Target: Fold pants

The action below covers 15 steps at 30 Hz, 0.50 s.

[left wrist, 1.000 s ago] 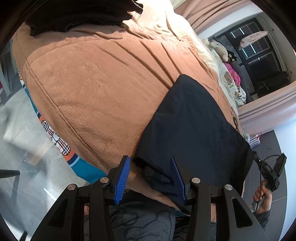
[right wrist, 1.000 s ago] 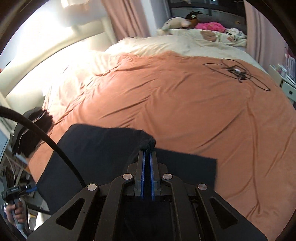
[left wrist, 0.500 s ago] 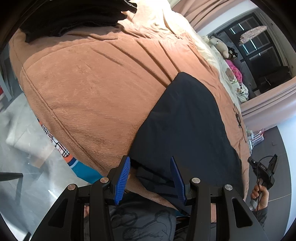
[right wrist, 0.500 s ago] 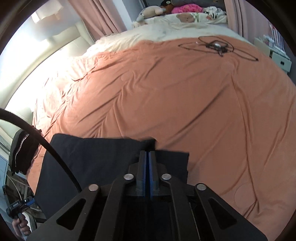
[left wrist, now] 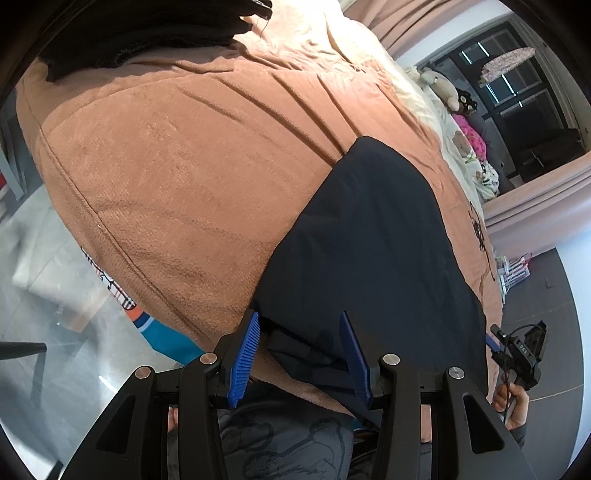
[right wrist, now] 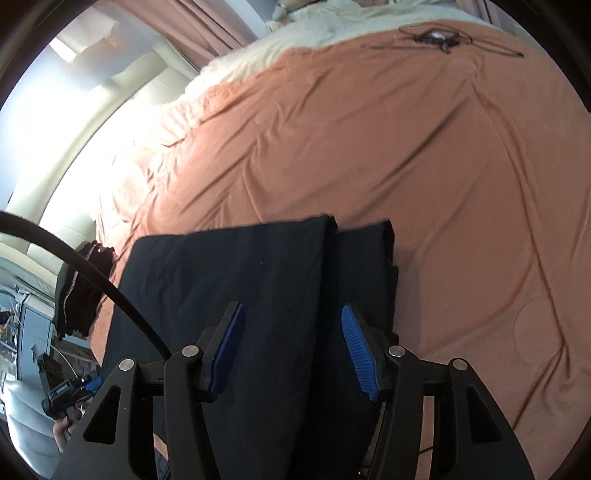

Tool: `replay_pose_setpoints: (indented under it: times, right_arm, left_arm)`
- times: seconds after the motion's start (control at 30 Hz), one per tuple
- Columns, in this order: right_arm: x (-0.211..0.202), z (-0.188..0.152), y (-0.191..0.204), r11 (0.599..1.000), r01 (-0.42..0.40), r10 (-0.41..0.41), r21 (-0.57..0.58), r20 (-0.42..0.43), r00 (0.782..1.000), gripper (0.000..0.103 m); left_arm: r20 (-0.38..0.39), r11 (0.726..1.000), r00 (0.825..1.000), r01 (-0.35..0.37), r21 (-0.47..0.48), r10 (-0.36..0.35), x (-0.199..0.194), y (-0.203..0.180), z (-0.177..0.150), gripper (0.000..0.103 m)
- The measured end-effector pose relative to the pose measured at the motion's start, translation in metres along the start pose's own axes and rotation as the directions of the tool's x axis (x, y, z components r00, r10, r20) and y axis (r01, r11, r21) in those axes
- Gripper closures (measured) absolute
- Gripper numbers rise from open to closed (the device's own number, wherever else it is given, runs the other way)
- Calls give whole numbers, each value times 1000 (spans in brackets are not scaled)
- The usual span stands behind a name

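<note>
A: Pants [right wrist: 258,295]?
B: Dark, lying folded on the orange blanket [right wrist: 406,184], near the bed's edge. Top layer's edge runs just beside a lower strip on the right.
A: Right gripper [right wrist: 291,347]?
B: Jaws opening, blue pads apart over the pants, no cloth pinched between them.
A: Left gripper [left wrist: 301,354]?
B: Jaws apart, at the pants' near corner by the blanket edge; pads not pressing the cloth.
A: Else?
B: Black clothes pile [left wrist: 147,33] at the far corner, cable [right wrist: 443,38] on the blanket.
</note>
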State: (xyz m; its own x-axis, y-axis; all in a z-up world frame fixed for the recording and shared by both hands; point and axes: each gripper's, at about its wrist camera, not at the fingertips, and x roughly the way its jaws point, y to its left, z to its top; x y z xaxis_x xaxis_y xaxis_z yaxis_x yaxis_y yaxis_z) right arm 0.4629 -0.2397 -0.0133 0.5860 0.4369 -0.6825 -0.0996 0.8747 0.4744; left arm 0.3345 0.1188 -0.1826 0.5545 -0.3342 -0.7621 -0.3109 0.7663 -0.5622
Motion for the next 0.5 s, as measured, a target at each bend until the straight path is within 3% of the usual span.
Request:
replay_pose_setpoints:
  times: [0.27, 0.33, 0.47, 0.5]
  right_arm:
    - [13, 8, -15, 994, -94, 97, 51, -49, 994, 50]
    - [16, 10, -20, 989, -128, 132, 71, -51, 990, 65]
    - [28, 15, -28, 988, -132, 139, 81, -81, 987, 69]
    - [31, 15, -30, 987, -133, 140, 85, -85, 986, 77]
  left_arm:
    - [-1, 1000, 1000, 4, -3, -4, -1, 0, -2, 56]
    - [-2, 1000, 1000, 3, 0, -3, -1, -1, -3, 56]
    - [-3, 1000, 1000, 3, 2, -3, -2, -2, -4, 56]
    - [-2, 1000, 1000, 3, 1, -3, -2, -2, -4, 55]
